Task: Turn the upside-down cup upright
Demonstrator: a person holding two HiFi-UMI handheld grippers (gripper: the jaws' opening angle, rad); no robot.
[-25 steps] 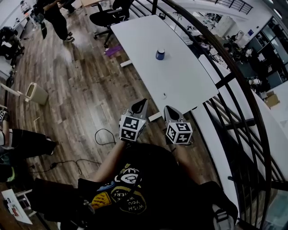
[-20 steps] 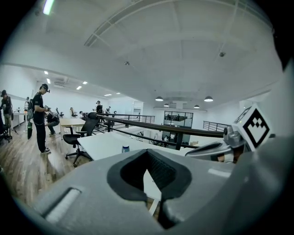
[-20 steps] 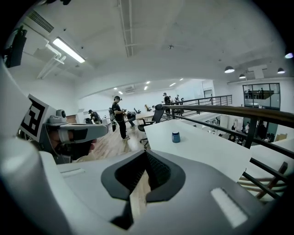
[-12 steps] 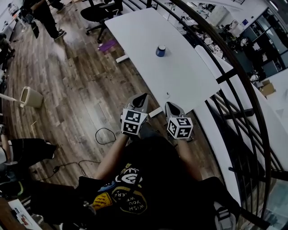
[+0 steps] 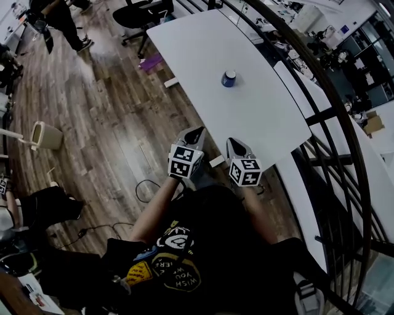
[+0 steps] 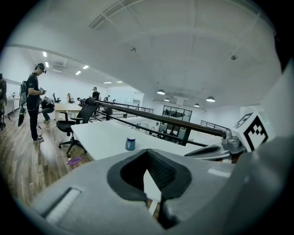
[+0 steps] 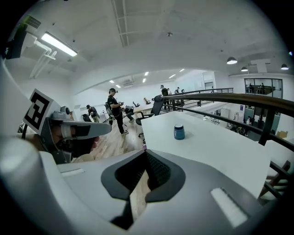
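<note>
A small blue cup (image 5: 229, 78) stands alone on the long white table (image 5: 203, 43), a pale band round its top end. It also shows in the left gripper view as the cup (image 6: 130, 144) and in the right gripper view as the cup (image 7: 179, 132). My left gripper (image 5: 196, 132) and right gripper (image 5: 234, 143) are side by side in front of my chest, just short of the table's near corner and well away from the cup. Both point toward the table. Each gripper's jaws are shut with nothing between them, seen at the left gripper (image 6: 146, 153) and the right gripper (image 7: 146, 155).
A dark curved railing (image 5: 320, 111) runs along the table's right side. Office chairs (image 5: 138, 12) stand at the table's far end, and people (image 5: 58, 21) stand on the wooden floor at the far left. A bin (image 5: 46, 135) and a loose cable (image 5: 144, 187) lie on the floor to my left.
Both grippers have moved forward and down toward the table's near corner, staying shut. The cup has kept its place on the table.
</note>
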